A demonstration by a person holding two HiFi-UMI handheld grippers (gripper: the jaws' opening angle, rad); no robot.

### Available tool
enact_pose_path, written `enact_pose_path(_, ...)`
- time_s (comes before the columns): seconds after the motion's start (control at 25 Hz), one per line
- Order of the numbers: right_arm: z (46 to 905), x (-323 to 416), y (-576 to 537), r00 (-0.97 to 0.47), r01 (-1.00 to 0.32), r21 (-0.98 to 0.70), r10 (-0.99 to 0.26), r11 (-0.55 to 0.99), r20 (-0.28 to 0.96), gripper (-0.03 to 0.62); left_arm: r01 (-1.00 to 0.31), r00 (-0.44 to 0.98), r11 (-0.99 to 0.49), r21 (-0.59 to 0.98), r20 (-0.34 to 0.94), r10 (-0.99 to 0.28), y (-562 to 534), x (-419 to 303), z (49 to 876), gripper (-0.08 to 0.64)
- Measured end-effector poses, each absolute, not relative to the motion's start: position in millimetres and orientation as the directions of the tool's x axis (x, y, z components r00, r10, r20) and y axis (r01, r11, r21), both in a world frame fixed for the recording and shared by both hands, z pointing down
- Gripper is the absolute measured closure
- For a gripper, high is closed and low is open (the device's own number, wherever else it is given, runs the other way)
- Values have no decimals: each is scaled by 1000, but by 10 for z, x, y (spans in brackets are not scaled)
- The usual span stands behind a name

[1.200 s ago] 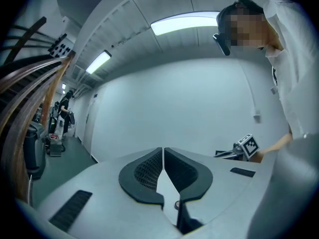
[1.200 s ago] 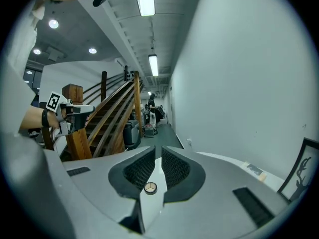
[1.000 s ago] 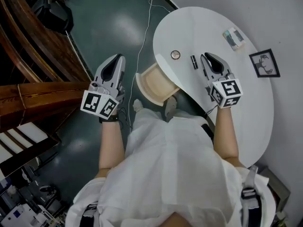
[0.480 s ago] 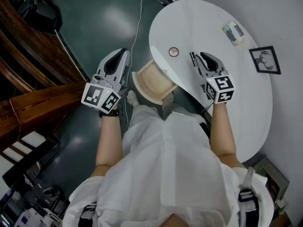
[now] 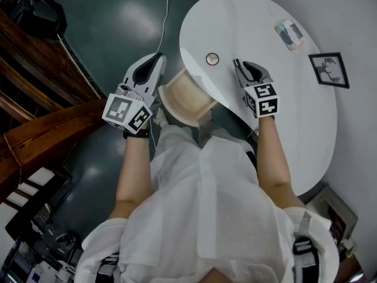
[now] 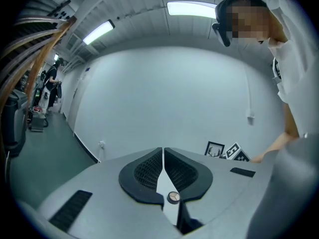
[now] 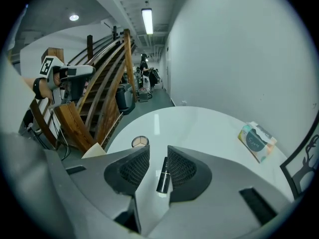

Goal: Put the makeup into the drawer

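**Two hand-held tools at a white oval bench, makeup still on the benchtop**

Head view, clock directions as on that picture. The right tool (image 7: 158, 156) points down onto the white bench (image 5: 294, 128). Its jaws stand spread and have just been opening. A dark makeup tube (image 7: 163, 176) lies flat on the bench between them, close against the right-hand pad, and neither pad squeezes it. A round compact (image 5: 212, 58) rests on the bench at nine o'clock of that tool's tips, apart from them. The wooden drawer (image 5: 185, 93) stands open beneath the bench's near edge, at seven o'clock of the compact; no makeup can be made out in it. The left tool (image 5: 154, 63) hangs off the bench above the dark floor (image 5: 118, 28), at ten o'clock of the drawer and just beside its rim; contact cannot be judged. Its jaws are pressed together with nothing between. A tissue pack (image 5: 288, 33) lies at two o'clock of the right tool, and a framed picture (image 5: 328, 69) at three o'clock.
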State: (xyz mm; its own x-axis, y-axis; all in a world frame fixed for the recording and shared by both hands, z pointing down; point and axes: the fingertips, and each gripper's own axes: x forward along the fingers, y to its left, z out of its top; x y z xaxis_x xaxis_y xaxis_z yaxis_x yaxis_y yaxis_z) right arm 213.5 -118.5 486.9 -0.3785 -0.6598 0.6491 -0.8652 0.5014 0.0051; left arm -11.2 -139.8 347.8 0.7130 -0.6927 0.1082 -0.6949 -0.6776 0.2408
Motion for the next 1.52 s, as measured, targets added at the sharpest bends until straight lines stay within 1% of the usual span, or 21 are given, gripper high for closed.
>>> enact_pose_path(0.28,5190,2189,-1198,-320,-877,9,-599,480,734,497,-680,729,-689,251,135,-670,-1395,-14,3613,535)
enact_pose_path(0.72,5505,2242,-1214,-245,-885,30,-520,464,818,495,-681,729,-685,257,158,-666,-1385,-30,3705,535)
enact_pose_path(1.04,5625,2239,-1206,-227,-884,28,-481,467,847,495,-679,732,-689,254,164,-661,-1380,-2,3735,535)
enact_pose_path(1.52,5574,2177,-1181,-225,-877,35,-473,480,852,500,-696,715,-671,256,169,-678,-1299,-106,3763,535)
